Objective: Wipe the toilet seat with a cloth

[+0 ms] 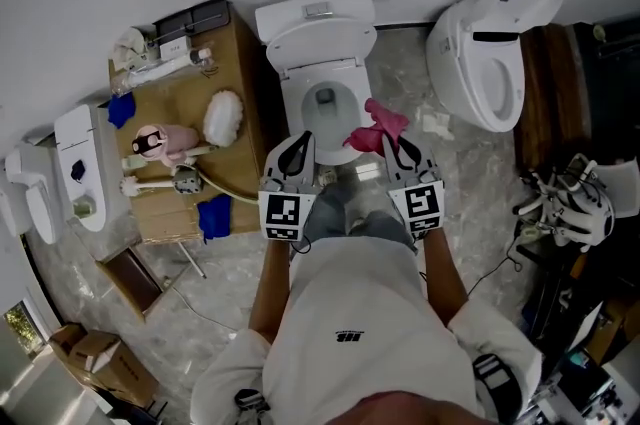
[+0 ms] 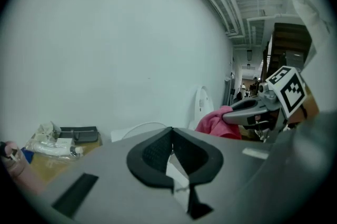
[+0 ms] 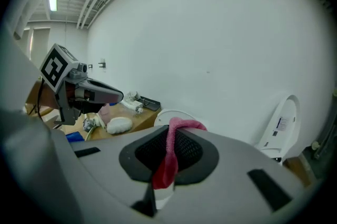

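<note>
— Pink cloth [image 1: 378, 126]: where is it?

— Clamped in the right gripper [image 1: 402, 153]. The right gripper view shows both jaws pressed onto a fold of it, with a strip hanging down between them. In the head view the rest bunches out past the jaw tips, at about 4 o'clock from the toilet bowl [image 1: 325, 98].

— Is it on the toilet seat [image 1: 293, 108]?

— It is at the seat's front right edge. I cannot tell whether it touches.

— And the left gripper [image 1: 297, 151]?

— Its jaws are together with nothing between them. It is at about 7 o'clock from the bowl, near the seat's front left edge.

— What is in the bowl?

— A small dark patch lies at the bottom. It could be water or the drain; I cannot tell which.

— Any other containers?

— A black tray [image 1: 193, 16] sits at the far corner of the brown table [image 1: 245, 53], around 11 o'clock from the person. Its contents cannot be made out. Clear-wrapped packets [image 1: 165, 66] lie just beside it. Nearer on the table are a white fluffy pad [image 1: 222, 116], a pink bottle-like thing [image 1: 165, 141] and a blue cloth [image 1: 213, 216].

— On the floor?

— Cardboard boxes [image 1: 100, 358] stand at 8 o'clock, and what they hold is out of sight. A second white toilet [image 1: 490, 43] stands at 2 o'clock.
</note>
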`<action>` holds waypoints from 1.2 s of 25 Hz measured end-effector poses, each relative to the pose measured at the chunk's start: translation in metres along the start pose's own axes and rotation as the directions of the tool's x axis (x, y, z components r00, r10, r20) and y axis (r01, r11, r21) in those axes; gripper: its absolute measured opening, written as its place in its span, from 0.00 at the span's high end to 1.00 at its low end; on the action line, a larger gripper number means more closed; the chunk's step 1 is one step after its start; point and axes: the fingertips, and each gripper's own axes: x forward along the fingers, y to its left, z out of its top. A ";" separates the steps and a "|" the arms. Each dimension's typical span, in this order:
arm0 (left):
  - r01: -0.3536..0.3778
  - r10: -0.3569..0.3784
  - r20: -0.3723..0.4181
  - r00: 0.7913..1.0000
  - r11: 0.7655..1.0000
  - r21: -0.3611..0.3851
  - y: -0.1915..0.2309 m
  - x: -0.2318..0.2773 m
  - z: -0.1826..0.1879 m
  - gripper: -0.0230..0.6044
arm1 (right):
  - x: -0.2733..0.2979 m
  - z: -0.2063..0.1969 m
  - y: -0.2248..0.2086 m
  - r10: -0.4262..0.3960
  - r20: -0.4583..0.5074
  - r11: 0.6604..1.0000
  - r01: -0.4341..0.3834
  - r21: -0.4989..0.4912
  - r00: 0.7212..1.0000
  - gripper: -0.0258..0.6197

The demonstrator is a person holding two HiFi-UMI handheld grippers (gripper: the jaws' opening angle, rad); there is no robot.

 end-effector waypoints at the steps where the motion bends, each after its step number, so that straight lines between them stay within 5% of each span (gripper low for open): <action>1: 0.011 -0.011 -0.008 1.000 1.000 -0.005 0.004 0.007 -0.004 0.95 | 0.007 -0.005 -0.003 -0.010 -0.015 1.000 0.010 -0.003 1.000 0.94; 13: 0.076 -0.085 -0.094 0.992 0.993 -0.093 0.016 0.097 -0.075 0.95 | 0.085 -0.092 -0.049 -0.077 -0.191 0.996 0.067 -0.059 0.979 0.94; 30: 0.045 -0.065 -0.181 0.981 0.992 -0.117 0.020 0.223 -0.178 0.95 | 0.198 -0.234 -0.117 -0.012 -0.362 0.982 -0.057 -0.179 0.932 0.94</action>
